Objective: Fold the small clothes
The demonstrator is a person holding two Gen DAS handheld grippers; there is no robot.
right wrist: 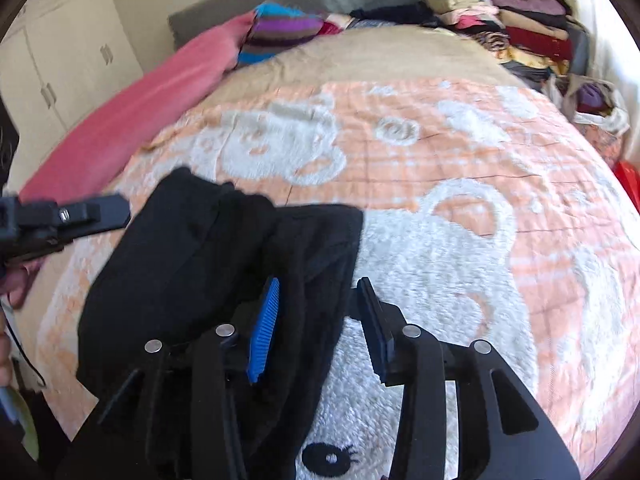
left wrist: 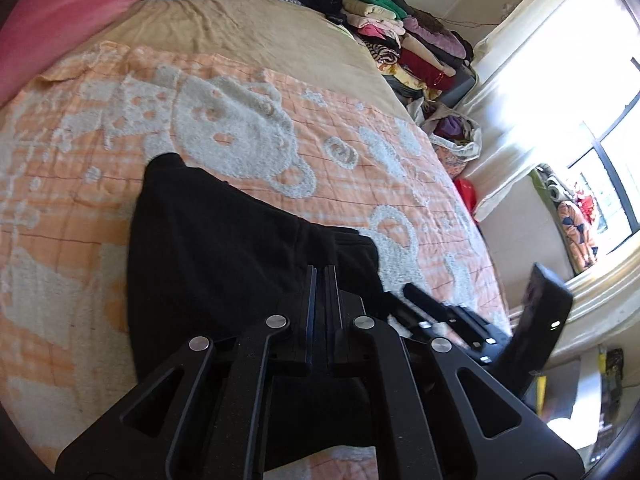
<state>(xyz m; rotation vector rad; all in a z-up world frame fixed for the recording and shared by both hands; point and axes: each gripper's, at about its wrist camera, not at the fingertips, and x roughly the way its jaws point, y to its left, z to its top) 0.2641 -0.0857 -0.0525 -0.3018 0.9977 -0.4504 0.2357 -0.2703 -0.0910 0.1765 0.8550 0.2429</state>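
The black garment (right wrist: 192, 264) lies bunched on the orange blanket (right wrist: 460, 168), near the bed's near edge. Right gripper (right wrist: 320, 300) is spread wide over its edge, gripping nothing. Left gripper (left wrist: 322, 276) is pressed closed above it; whether it pinches cloth is unclear.

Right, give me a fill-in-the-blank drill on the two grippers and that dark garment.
1. The garment lying on the blanket is ____ in colour.
2. The left gripper has its fingers ____.
3. The right gripper has its fingers ____.
4. The pads on the right gripper's fingers are ____.

Missing words: black; shut; open; blue
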